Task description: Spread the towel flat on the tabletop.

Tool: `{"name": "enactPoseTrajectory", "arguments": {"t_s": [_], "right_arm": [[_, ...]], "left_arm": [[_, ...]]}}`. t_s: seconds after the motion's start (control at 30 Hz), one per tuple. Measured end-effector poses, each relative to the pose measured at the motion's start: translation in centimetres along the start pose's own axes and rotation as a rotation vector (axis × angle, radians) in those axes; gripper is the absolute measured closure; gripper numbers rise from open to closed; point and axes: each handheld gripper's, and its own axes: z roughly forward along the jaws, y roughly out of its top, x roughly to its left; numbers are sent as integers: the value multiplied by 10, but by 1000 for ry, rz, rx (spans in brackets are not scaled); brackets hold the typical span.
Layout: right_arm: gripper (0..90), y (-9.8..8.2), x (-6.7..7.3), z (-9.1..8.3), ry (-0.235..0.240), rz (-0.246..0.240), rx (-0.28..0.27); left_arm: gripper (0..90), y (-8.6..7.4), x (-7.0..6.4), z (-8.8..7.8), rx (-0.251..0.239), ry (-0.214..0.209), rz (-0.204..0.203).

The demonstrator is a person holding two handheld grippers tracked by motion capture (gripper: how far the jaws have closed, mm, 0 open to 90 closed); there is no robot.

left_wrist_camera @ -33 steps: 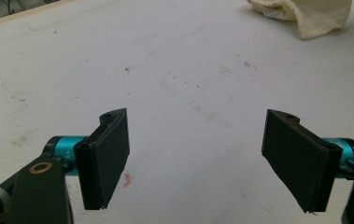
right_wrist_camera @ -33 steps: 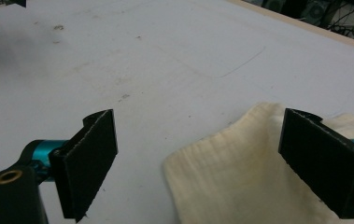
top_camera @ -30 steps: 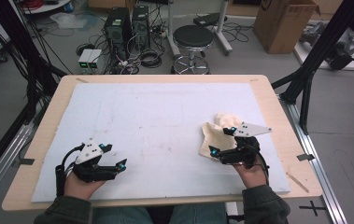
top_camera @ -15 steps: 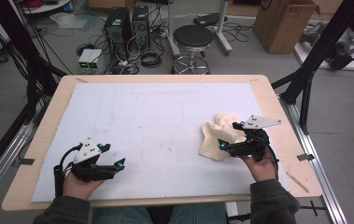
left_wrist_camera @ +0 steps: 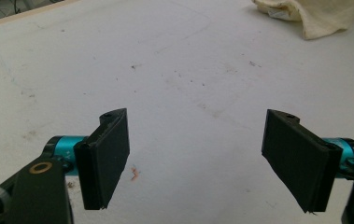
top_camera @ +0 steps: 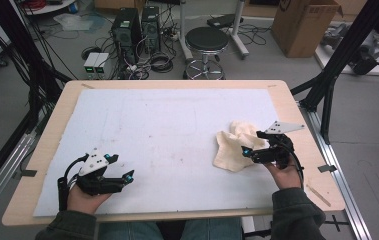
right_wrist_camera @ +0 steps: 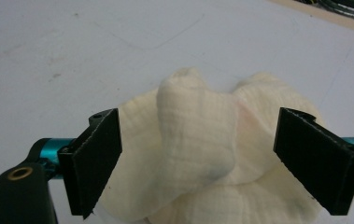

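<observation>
R fingers (right_wrist_camera: 322,158) spread – cloth (right_wrist_camera: 202,154) betw | L gripper (left_wrist_camera: 202,161) low, agape

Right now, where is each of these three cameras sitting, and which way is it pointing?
High view: above the person's side, looking forward and down on the white-covered wooden table; both forearms, left gripper and right gripper show.
Left gripper view: rides the left gripper, facing across bare table; its black jaws stand open.
Right gripper view: rides the right gripper, open jaws either side of the crumpled cream cloth.
All three views share the cloth.
</observation>
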Motion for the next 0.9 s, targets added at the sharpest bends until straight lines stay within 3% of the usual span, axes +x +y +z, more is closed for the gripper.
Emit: {"name": "enactPoseTrajectory", "arguments": {"t_s": [0.13, 0.33, 0.9], "right_arm": [[146, -8, -4, 4, 8, 35, -10], [168, -12, -5, 16, 4, 43, 36], [401, -15, -10, 38, 15, 51, 116]], "left_arm": [[238, 0, 0, 0, 5, 1, 7], [238, 0, -1, 1, 4, 1, 3], [238, -1, -1, 1, 11, 6, 9]]}}
